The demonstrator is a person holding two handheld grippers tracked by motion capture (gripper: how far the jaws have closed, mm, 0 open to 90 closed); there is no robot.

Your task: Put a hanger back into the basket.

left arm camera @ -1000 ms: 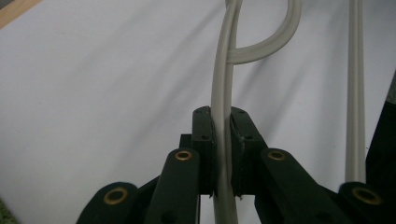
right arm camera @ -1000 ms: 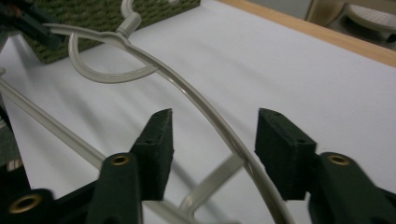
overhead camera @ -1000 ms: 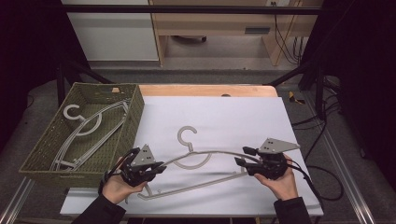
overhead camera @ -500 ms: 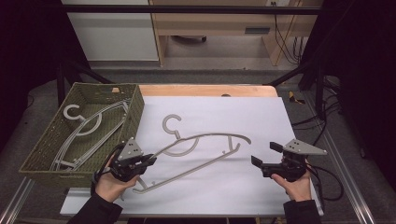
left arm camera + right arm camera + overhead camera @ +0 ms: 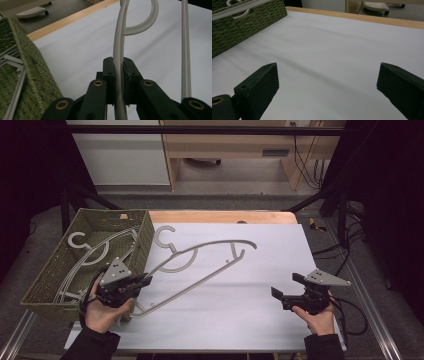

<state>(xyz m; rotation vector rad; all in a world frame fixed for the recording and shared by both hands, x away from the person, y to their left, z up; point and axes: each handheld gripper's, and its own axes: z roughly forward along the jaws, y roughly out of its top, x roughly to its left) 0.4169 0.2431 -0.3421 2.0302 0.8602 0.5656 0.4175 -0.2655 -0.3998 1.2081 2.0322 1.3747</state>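
My left hand-held gripper [image 5: 142,281] is clamped on the grey hanger [image 5: 200,265]; in the left gripper view the two pads [image 5: 110,75] press on either side of the hanger's arm [image 5: 118,62], with no gap showing. In the high view the grip sits at the hanger's lower end, just beside the near corner of the green woven basket [image 5: 47,275], which serves as my landmark. From that grip the hanger runs up and away from the basket across the white sheet on the counter [image 5: 260,320], its hook [image 5: 164,237] lying close to the basket's right wall and its far arm reaching well out toward the middle of the sheet. I cannot tell from the high view whether the far end rests on the sheet or is raised off it.

My right hand-held gripper [image 5: 285,290] is well apart from the basket, on the opposite side of the sheet. Its jaws have just been opening and now stand wide; the right gripper view shows nothing but bare white sheet between them [image 5: 327,82], and the hanger is not in that grip.

Inside the basket lie further hangers [image 5: 90,255] of the same grey kind, one hook [image 5: 75,240] showing near the far wall. The basket's woven side also appears at the upper left of the right gripper view [image 5: 242,27]
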